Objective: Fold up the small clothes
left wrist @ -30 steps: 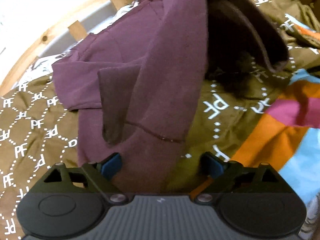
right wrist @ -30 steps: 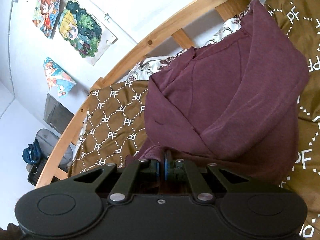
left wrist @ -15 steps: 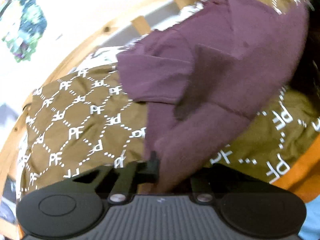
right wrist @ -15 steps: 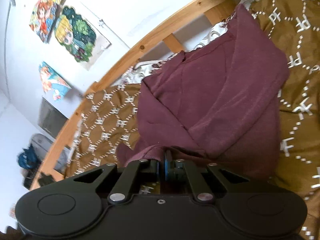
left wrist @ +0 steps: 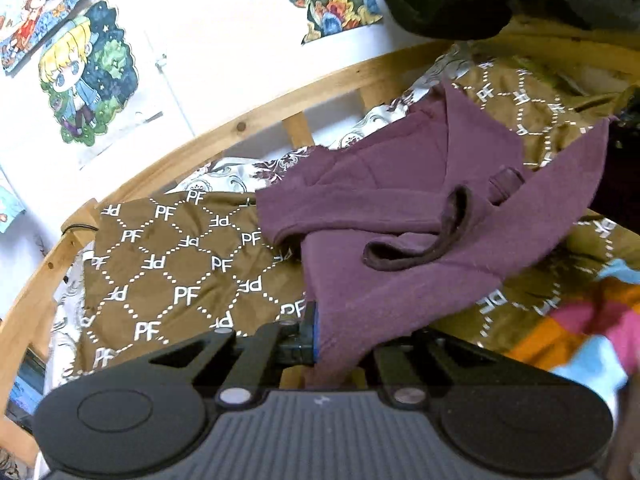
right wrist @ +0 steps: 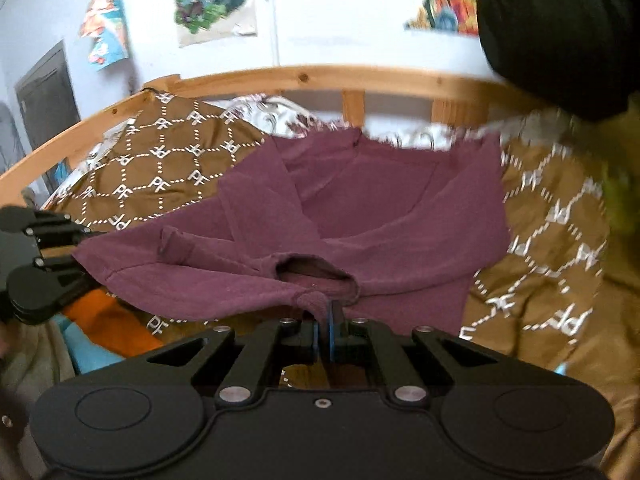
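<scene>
Lifted since before, maroon sweatshirt (right wrist: 380,216), left hand-held gripper (left wrist: 316,334) newly clamped on it, right hand-held gripper (right wrist: 330,332) gripping too

Brown PF-patterned blanket (left wrist: 180,272), wooden bed rail (right wrist: 320,76), cartoon posters (left wrist: 80,76) on wall.

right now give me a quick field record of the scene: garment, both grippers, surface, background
garment: maroon sweatshirt, lifted at two points, far part draped on the bed
left gripper: shut on the sweatshirt's edge
right gripper: shut on a bunched fold by a cuff
surface: brown blanket with white PF pattern; colourful patchwork cloth beside it
background: wooden bed rail, cartoon posters on a white wall
unclear: black shape at top, blurred
</scene>
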Tool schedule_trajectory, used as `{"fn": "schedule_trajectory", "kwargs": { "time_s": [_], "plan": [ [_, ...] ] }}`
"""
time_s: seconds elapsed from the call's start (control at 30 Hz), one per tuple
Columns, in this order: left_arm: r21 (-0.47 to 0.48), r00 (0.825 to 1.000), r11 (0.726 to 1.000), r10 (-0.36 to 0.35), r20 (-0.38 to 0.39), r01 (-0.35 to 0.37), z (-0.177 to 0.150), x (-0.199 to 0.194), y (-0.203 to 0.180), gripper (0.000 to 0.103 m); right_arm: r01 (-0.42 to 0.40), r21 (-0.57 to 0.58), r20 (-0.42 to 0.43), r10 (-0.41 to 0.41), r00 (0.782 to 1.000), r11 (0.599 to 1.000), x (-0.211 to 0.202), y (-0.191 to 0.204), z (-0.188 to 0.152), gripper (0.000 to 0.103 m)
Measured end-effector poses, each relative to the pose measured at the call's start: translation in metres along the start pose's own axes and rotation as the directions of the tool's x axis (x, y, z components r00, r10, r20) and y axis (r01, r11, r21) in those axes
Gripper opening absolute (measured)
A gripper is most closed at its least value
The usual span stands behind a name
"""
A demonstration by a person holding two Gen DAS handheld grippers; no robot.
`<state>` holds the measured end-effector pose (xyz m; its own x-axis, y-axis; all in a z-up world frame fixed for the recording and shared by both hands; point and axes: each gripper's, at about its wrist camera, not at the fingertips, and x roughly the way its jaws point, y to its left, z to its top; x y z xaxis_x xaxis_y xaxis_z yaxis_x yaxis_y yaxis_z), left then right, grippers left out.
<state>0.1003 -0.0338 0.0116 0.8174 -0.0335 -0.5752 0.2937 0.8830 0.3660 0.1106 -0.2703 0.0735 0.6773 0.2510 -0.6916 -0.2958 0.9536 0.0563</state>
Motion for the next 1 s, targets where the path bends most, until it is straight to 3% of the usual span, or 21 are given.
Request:
{"fn": "schedule_trajectory", "kwargs": {
  "time_s": [0.17,0.37,0.47,0.6,0.73,0.87,1.0],
  "plan": [
    [0.031,1.0,0.999,-0.022,-0.016,0.023,-0.018,-0.051,-0.002,0.003,-0.024,-0.087,0.007,0.024,1.0,0.996,-0.05,0.022,-0.014,0.003],
    [0.095,0.996,0.992,-0.083,-0.023,0.085,-0.04,-0.11,-0.007,0.004,-0.123,-0.133,-0.069,0.115,0.991,0.983,-0.108,0.048,-0.044,0.003],
    [0.089,0.994,0.99,-0.108,-0.032,0.11,-0.039,-0.119,-0.009,0.004,-0.138,-0.146,-0.078,0.128,0.989,0.98,-0.129,0.057,-0.05,0.003],
    [0.041,0.995,0.994,-0.096,-0.012,0.097,-0.017,-0.105,-0.001,0.005,-0.104,-0.161,-0.059,0.096,0.994,0.982,-0.126,0.056,-0.044,0.003],
    [0.037,0.997,0.998,-0.059,0.041,0.058,0.015,-0.079,0.005,0.005,-0.019,-0.198,-0.004,0.019,1.0,0.98,-0.108,0.05,-0.026,0.004],
    [0.022,0.998,1.0,-0.017,0.066,0.015,0.052,-0.032,0.012,0.005,0.105,-0.268,0.071,-0.089,0.993,0.958,-0.076,0.04,0.003,0.004],
    [-0.003,0.999,1.0,-0.013,0.048,0.013,0.083,0.029,0.022,0.007,0.184,-0.247,0.131,-0.156,0.979,0.951,-0.032,0.017,0.03,0.004]
  ]
}}
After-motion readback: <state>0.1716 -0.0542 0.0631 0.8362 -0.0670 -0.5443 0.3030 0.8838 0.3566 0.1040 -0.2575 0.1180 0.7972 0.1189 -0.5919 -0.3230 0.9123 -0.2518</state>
